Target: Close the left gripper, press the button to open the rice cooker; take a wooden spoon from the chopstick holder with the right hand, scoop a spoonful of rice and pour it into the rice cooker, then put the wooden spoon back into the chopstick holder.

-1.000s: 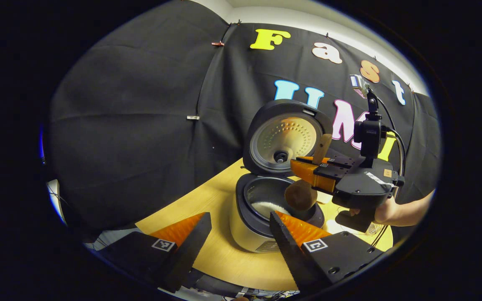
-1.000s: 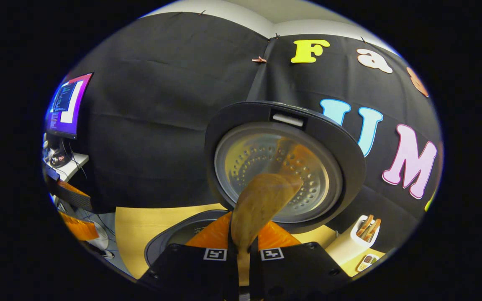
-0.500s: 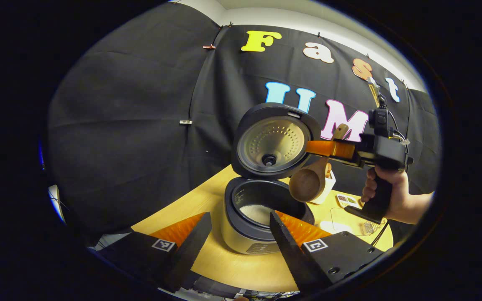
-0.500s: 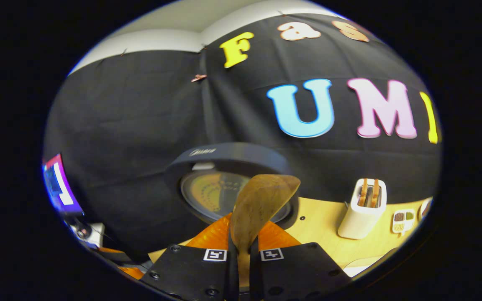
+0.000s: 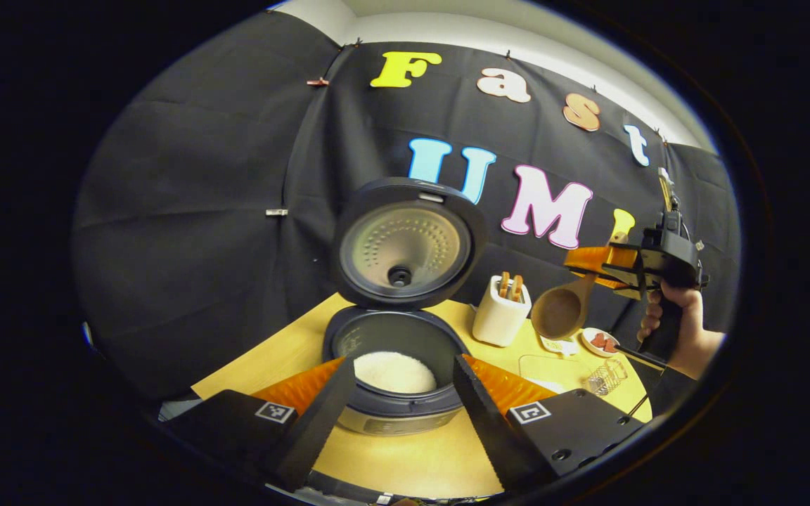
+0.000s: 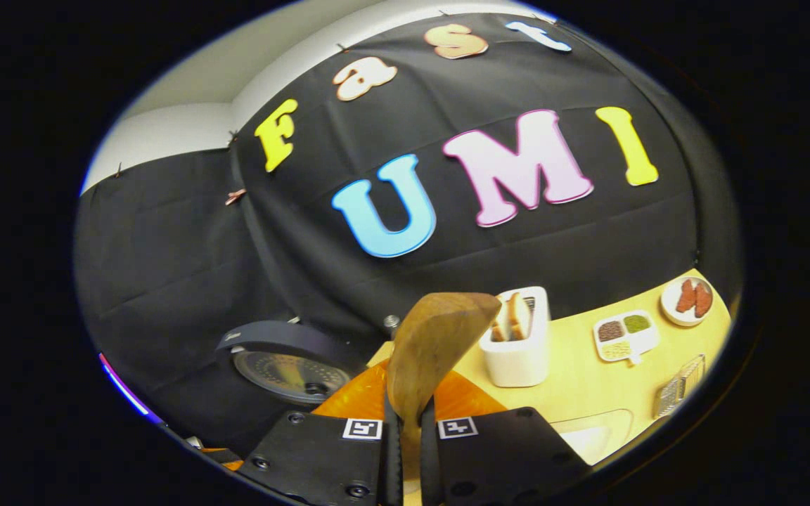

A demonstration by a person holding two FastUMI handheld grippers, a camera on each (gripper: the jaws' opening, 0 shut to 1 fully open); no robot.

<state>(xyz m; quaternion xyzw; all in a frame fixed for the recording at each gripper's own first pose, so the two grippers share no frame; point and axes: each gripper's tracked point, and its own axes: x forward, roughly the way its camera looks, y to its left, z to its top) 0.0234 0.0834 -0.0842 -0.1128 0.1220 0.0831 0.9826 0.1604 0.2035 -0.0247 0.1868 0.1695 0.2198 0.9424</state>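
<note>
now, nearest first: left gripper [image 5: 398,397] low at the bottom of the left gripper view, jaws spread wide with nothing between them, idle. just beyond and between those fingers, rice cooker [image 5: 394,372] with lid [image 5: 408,242] tipped up and back, white rice [image 5: 394,371] heaped in the pot. so pouring judged done, return leg under way.

over in the right gripper view: right gripper [image 6: 405,429] clamped narrow on the wooden spoon [image 6: 436,344], handle pinched between both fingers, bowl standing up ahead of the tips, looking empty. just past the bowl and a touch right, chopstick holder [image 6: 521,351] on the table [image 6: 588,386], two other wooden utensils already upright inside. farther right, small dishes [image 6: 623,334], well apart.

risks from here, as a guess: bowl-end leading, so a flip needed or the spoon rides top-heavy and tips out. crowded slot, so a clash with the standing utensils. light holder, so a sideways nudge could topple it. grip near the handle end, so a possible swivel in the jaws.
</note>
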